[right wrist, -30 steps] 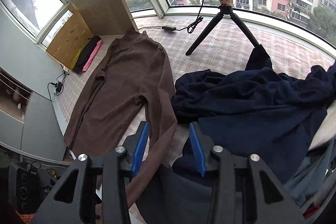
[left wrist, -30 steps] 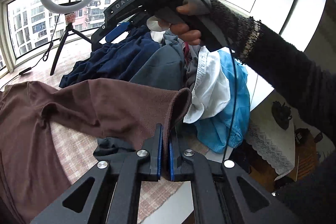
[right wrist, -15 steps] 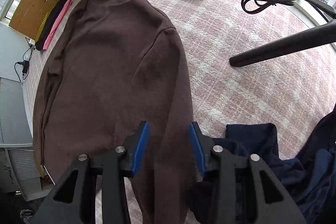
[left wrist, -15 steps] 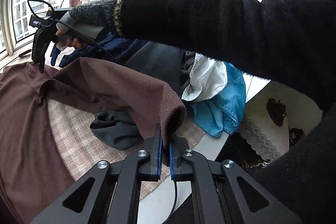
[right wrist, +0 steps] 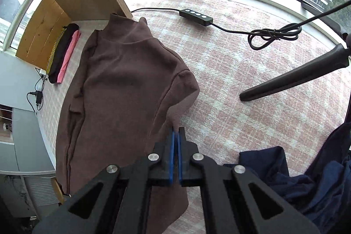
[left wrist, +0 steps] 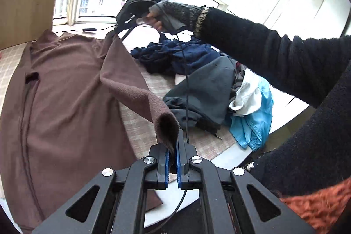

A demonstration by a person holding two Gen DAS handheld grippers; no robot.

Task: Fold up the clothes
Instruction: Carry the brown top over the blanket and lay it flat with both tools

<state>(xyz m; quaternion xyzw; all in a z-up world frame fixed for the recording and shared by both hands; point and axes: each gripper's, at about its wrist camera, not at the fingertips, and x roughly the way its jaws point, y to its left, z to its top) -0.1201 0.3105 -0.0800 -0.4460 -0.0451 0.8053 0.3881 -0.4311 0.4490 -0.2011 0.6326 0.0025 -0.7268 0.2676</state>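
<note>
Pinching the cuff, the left gripper (left wrist: 172, 151) is clamped on the sleeve (left wrist: 136, 91) of the brown sweater (left wrist: 65, 102), which is spread on the checked cloth (right wrist: 241, 91); farther off, the right gripper (right wrist: 175, 135) is closed on the sleeve's upper end, so the sleeve is held taut and raised, seemingly for folding across the body.

The left gripper (left wrist: 172, 147) has its jaws pressed together on the brown sweater's (left wrist: 65, 91) cuff, lifted above the body. The right gripper (right wrist: 175, 142), gripped by a gloved hand (left wrist: 163, 16), pinches the sweater's shoulder, arm stretched across.
</note>
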